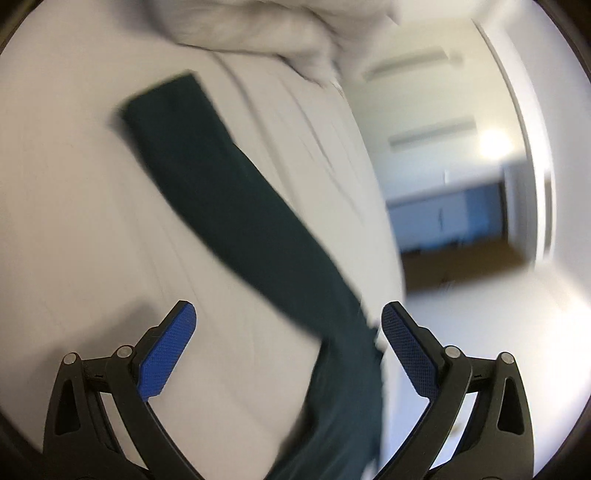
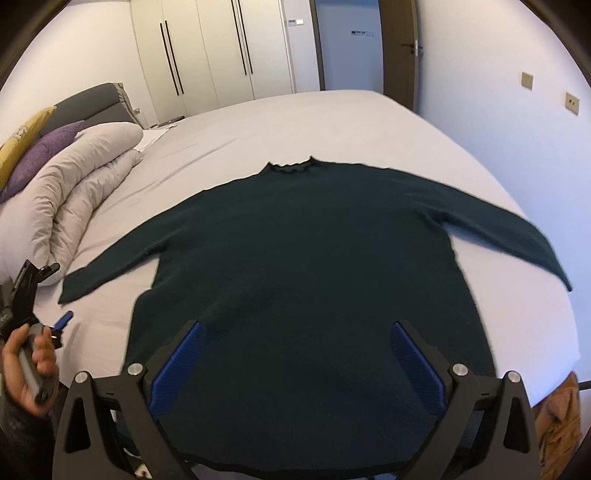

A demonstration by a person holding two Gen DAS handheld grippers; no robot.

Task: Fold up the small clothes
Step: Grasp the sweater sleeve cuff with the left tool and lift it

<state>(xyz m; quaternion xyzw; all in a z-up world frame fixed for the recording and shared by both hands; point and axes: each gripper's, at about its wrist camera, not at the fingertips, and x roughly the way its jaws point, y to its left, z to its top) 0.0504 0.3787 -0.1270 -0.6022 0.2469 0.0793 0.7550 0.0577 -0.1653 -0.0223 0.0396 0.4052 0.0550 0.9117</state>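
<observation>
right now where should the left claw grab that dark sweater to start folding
Take the cuff end of the sweater's sleeve nearest the duvet, coming in low from the bed's outer side. That sleeve lies flat and straight, and the left claw is already open beside it.

Left wrist view is motion-blurred throughout: sweater sleeve [image 1: 236, 206] edges smear, its lower end runs off frame at 6 o'clock, and the duvet [image 1: 258, 33] at 12 is a grey smudge. Right wrist view: sweater [image 2: 306, 258] hem sits behind the right gripper [image 2: 295, 350] base; left gripper [image 2: 62, 321] mostly cut off at 9 o'clock, jaw gap unreadable.
</observation>
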